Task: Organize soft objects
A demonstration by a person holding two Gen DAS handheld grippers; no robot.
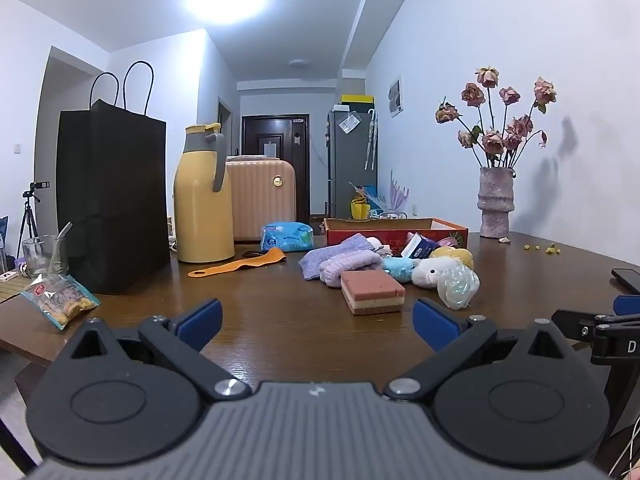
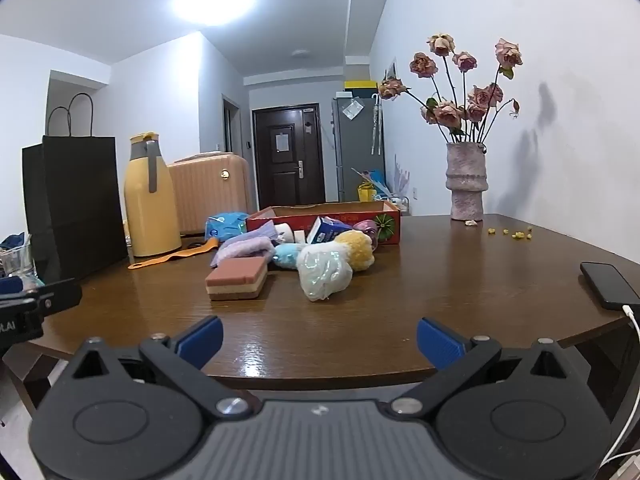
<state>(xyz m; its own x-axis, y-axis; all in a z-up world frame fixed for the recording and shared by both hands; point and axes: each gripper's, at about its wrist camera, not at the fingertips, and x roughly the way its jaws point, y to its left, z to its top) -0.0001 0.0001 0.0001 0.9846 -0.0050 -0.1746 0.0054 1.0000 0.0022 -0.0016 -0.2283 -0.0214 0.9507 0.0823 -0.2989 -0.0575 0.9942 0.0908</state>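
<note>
No soft thing has been taken up yet; the step in hand is judged to be the approach. Both the left tongs (image 1: 318, 320) and the right tongs (image 2: 319, 338) are held at the near edge of the desk (image 2: 420, 280) with their blue pads spread wide apart and nothing between them.

The soft things are heaped toward the middle of the desk, in front of a shallow red box (image 2: 324, 220) that stands nearer the far edge. Nearest the tongs lie a layered sponge (image 2: 237, 278) and a pale mesh puff (image 2: 325, 274); behind these are seen purple knit socks (image 1: 344, 262), a small blue plush (image 1: 400, 269) and a yellow puff (image 2: 360, 249).

The box is judged the likely place for them. A forward reach would be called for next, with a gentle closing on the sponge or the mesh puff, since both will yield under the pads. A phone (image 2: 608, 284) at the right edge should be avoided.
</note>
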